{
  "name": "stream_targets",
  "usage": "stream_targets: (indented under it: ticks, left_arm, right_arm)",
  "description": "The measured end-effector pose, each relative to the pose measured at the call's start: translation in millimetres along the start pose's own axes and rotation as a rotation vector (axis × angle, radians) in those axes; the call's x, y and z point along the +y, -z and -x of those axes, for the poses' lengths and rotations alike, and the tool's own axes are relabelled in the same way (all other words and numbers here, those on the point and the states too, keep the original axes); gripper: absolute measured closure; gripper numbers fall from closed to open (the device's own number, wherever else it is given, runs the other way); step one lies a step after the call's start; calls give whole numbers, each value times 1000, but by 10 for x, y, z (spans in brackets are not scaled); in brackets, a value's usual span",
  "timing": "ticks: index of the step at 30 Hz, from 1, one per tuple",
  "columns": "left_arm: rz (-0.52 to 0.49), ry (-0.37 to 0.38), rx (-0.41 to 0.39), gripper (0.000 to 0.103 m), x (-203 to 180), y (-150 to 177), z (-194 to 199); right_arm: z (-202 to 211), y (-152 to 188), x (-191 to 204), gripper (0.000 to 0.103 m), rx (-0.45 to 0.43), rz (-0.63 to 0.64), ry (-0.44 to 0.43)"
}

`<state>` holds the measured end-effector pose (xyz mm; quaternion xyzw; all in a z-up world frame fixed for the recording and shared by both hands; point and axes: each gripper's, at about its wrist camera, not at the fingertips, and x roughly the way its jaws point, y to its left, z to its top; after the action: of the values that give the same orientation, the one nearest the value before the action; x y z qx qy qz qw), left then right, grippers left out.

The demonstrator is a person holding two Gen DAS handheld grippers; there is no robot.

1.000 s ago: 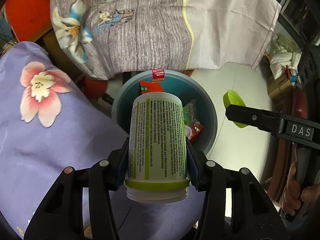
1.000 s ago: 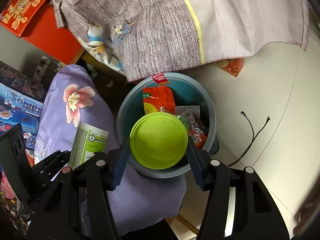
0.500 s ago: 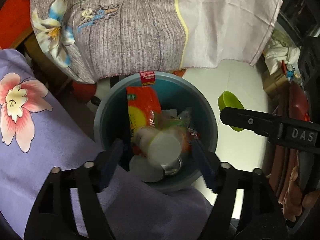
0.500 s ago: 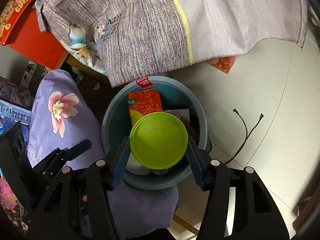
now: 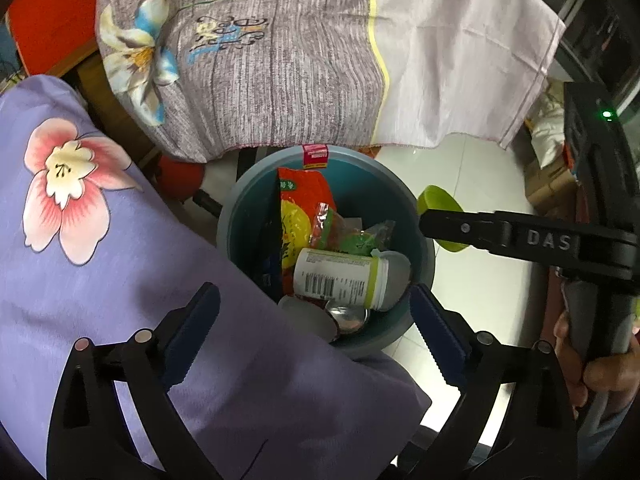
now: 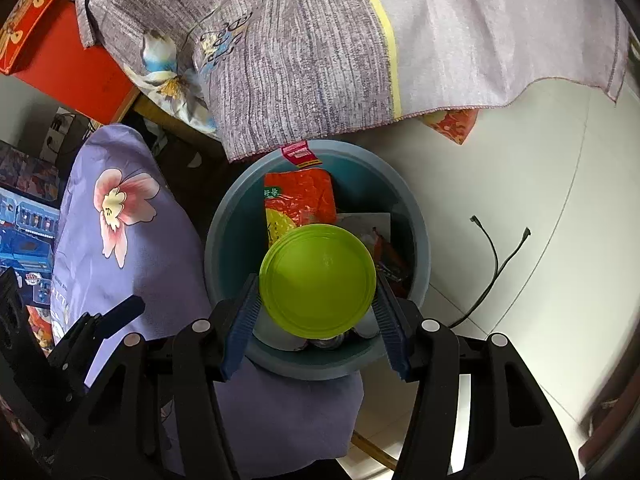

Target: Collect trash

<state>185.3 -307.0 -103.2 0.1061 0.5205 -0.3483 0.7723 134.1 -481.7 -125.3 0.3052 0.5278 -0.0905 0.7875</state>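
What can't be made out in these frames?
- Right wrist view: most bin contents, hidden behind the green lid.
- Left wrist view: bottle label print, too small; most of the lid, behind the right gripper.
- Bin floor: buried under wrappers.

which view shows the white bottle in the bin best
The left wrist view: the white bottle lies on its side in the blue bin, barcode and green band plainly visible. In the right wrist view the green lid held in the right tool hides it entirely.
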Motion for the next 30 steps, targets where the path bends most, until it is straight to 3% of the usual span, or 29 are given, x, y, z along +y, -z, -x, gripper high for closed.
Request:
stream_targets:
  ticks: [6,9,18,30]
  left_arm:
    - [6,-5,-3,6,56,54,64]
    - [16,-2,-7,6,92,79,95]
    - [28,10,-1,6,146,144,141]
    - [33,5,-27,6,142,249,374]
  right_arm:
    - [-76,-16,151,48,14,35,-18]
    - [-109,-21,213,34,24,39,-26]
    - [-66,9,181,27,33,14,-24]
    - [253,194,297,16,-19,37,21]
